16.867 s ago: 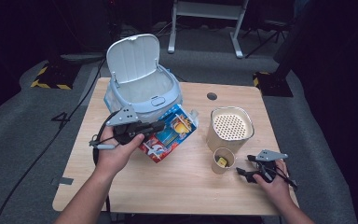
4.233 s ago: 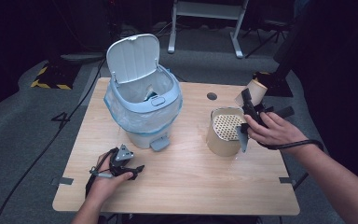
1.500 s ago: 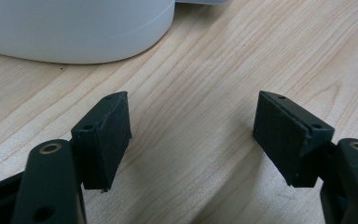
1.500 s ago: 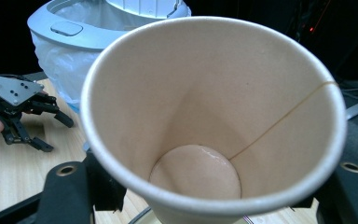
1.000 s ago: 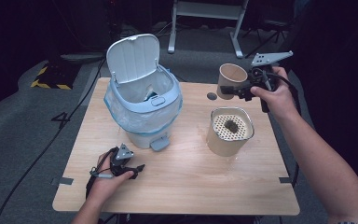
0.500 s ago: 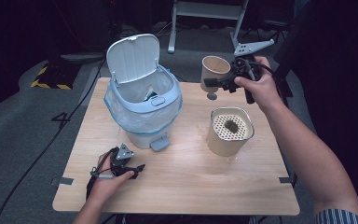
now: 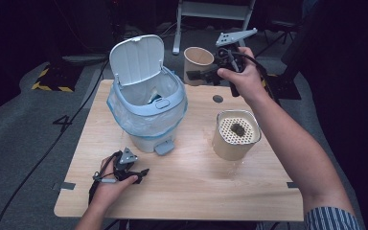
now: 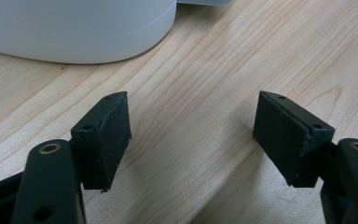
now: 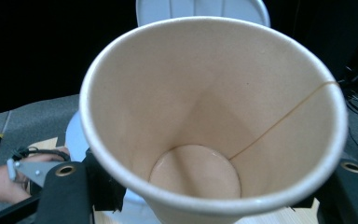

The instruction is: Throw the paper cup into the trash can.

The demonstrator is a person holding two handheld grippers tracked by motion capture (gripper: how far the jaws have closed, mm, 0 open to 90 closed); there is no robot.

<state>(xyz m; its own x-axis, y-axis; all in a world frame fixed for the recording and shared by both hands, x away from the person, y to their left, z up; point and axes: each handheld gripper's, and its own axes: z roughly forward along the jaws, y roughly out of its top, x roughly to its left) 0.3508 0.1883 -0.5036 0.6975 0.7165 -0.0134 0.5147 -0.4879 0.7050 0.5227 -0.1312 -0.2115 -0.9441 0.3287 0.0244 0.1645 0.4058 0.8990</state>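
A person's right gripper, in the upper middle of the high view, pinches a tan paper cup by its side wall. The cup hangs in the air just beyond the far edge of the light wooden table. In the right gripper view its wide mouth tilts toward the camera, and the inside looks empty apart from a pale film at the bottom.

The relation that matters: a pale blue pedal bin with a clear liner and a raised white lid stands to the left of the cup in the high view and a little lower in the frame. Its open mouth is close beside the cup, so the cup would probably travel leftward to reach it. The right hand is clearly the nearer one.

At right centre a beige canister with a perforated top stands on the table, something small and dark on its holes.

At lower left the left gripper rests on the table, its jaws spread apart and holding nothing.
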